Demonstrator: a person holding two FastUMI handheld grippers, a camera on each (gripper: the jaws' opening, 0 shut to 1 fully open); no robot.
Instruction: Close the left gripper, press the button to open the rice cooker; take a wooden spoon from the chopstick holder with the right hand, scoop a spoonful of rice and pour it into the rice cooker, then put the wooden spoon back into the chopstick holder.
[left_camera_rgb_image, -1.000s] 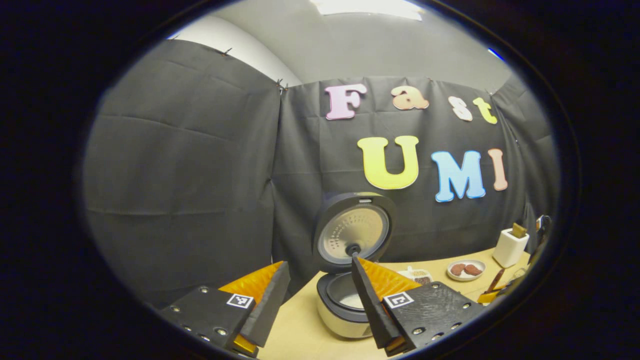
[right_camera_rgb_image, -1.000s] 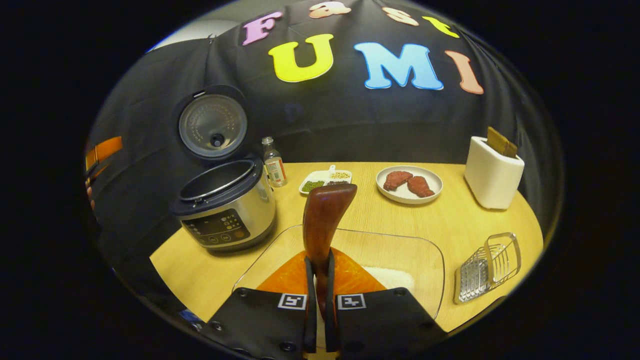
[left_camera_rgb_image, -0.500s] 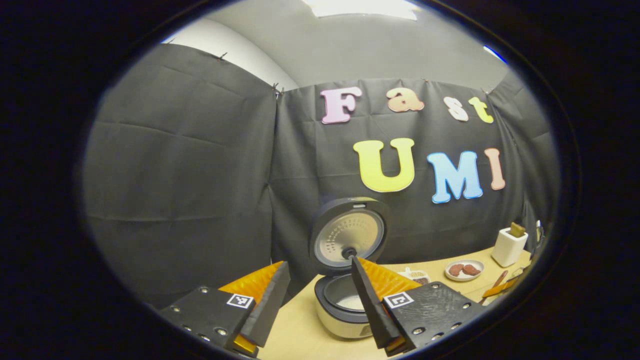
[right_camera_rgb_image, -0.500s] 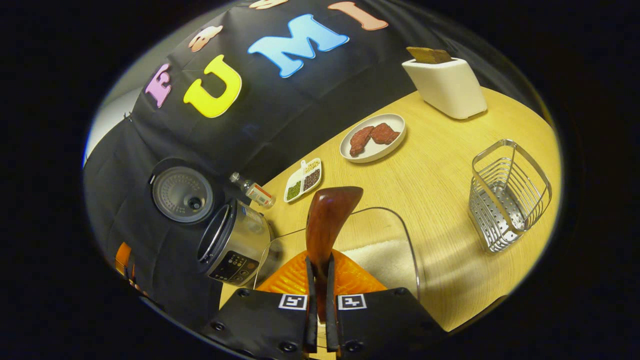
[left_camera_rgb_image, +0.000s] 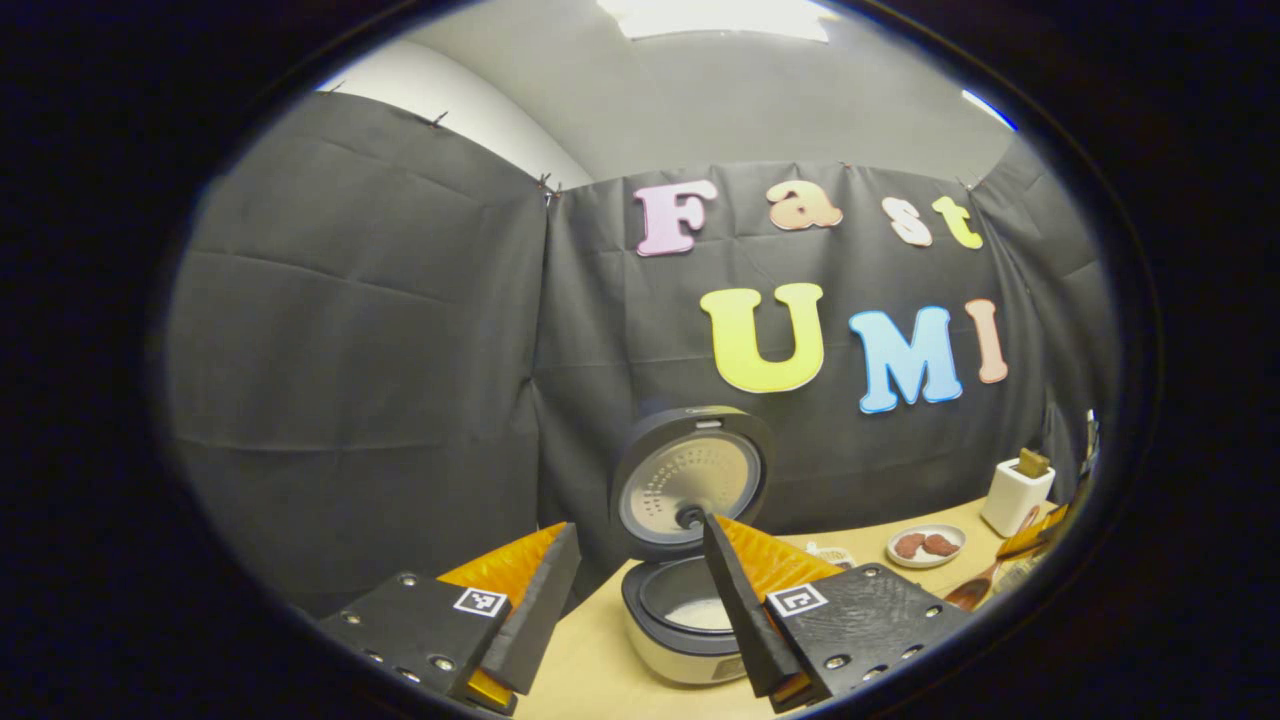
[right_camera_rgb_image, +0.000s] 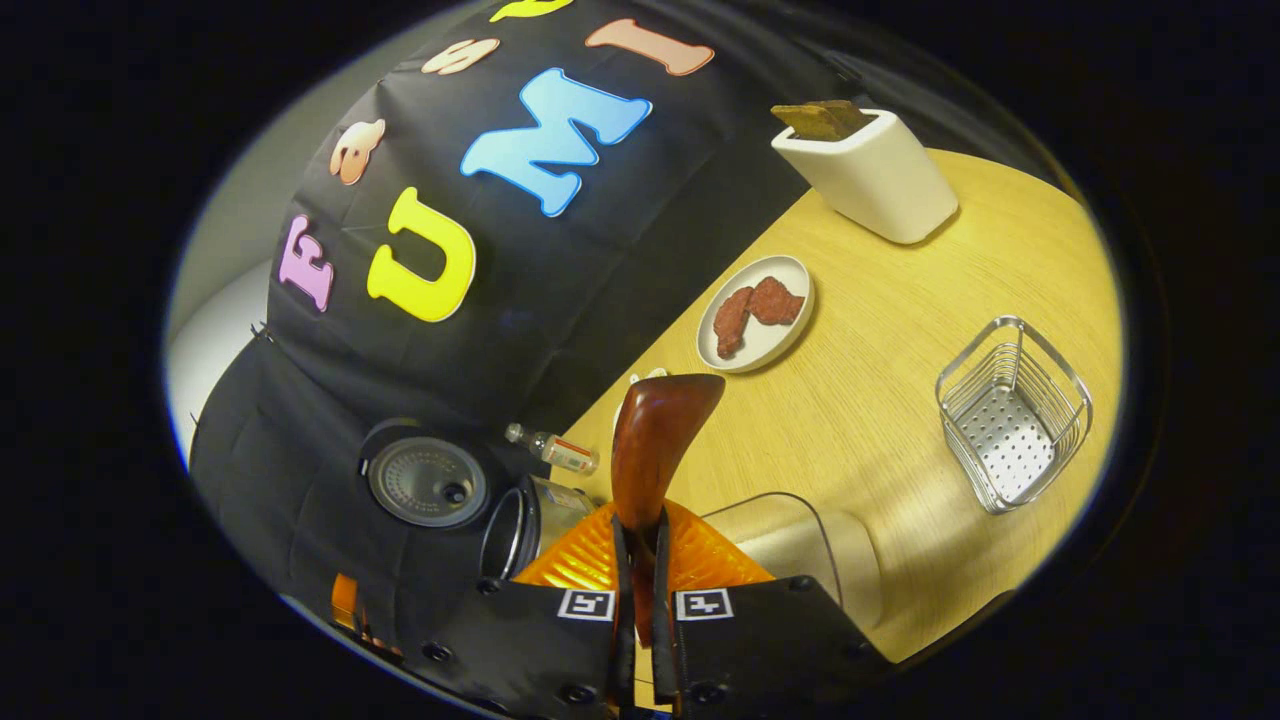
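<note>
Wooden spoon (right_camera_rgb_image: 655, 440) pinched in the right gripper (right_camera_rgb_image: 640, 600), near the metal chopstick holder (right_camera_rgb_image: 1012, 410).

Left gripper (left_camera_rgb_image: 635, 590) waits, jaws spread, before the open rice cooker (left_camera_rgb_image: 685, 560); lower the spoon upright into the holder, then release.

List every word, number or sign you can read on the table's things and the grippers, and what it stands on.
Readable text: none.
On the bottle: label too small and blurred to read.
On the rice cooker: no lettering legible.
On the left gripper and right gripper: square coded markers, patterns, not words.
</note>
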